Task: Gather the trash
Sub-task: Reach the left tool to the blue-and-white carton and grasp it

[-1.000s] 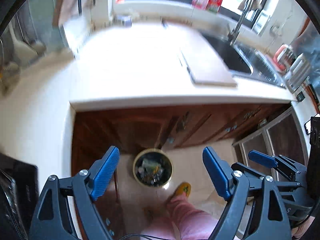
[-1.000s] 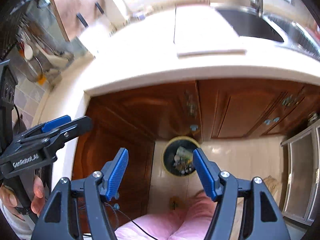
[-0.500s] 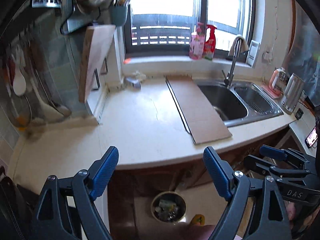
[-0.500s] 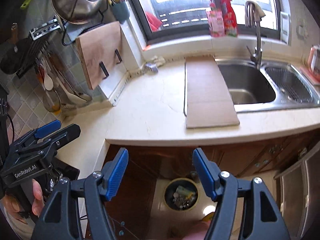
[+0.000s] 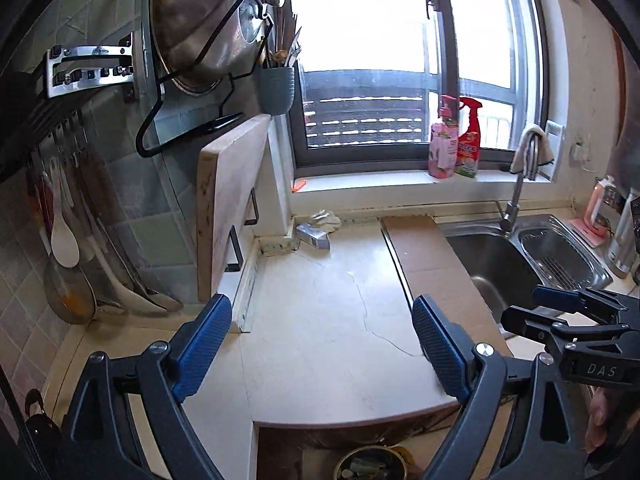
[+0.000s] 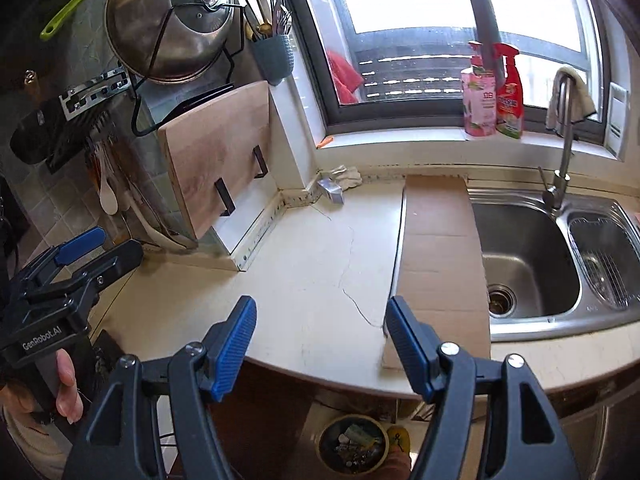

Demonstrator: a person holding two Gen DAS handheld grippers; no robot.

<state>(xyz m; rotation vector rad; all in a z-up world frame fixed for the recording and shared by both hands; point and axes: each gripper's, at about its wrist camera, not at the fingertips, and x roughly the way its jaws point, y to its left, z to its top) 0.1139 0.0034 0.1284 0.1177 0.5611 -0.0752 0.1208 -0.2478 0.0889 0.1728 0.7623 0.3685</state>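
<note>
My left gripper (image 5: 320, 316) hovers over the pale countertop (image 5: 320, 340); its jaws are opening and nothing is between them. Beside it, my right gripper (image 6: 320, 312) is open and holds nothing, above the counter's front edge. A small silvery wrapper (image 5: 314, 237) (image 6: 332, 191) and a crumpled white scrap (image 5: 329, 218) (image 6: 347, 175) lie in the far corner under the window, well beyond both grippers. Down on the floor in front of the cabinets stands a round bin (image 6: 352, 446) (image 5: 370, 466) with several bits of rubbish in it.
A flat cardboard sheet (image 6: 440, 264) lies on the counter next to the steel sink (image 6: 528, 256) and its tap (image 6: 560, 176). A wooden cutting board (image 6: 216, 152) leans at the left wall under a pot lid (image 6: 176, 24). Two bottles (image 6: 492, 92) stand on the sill.
Both grippers have risen and tilted up from looking at the floor bin and cabinet doors to looking across the countertop. The left jaws stand a little wider.
</note>
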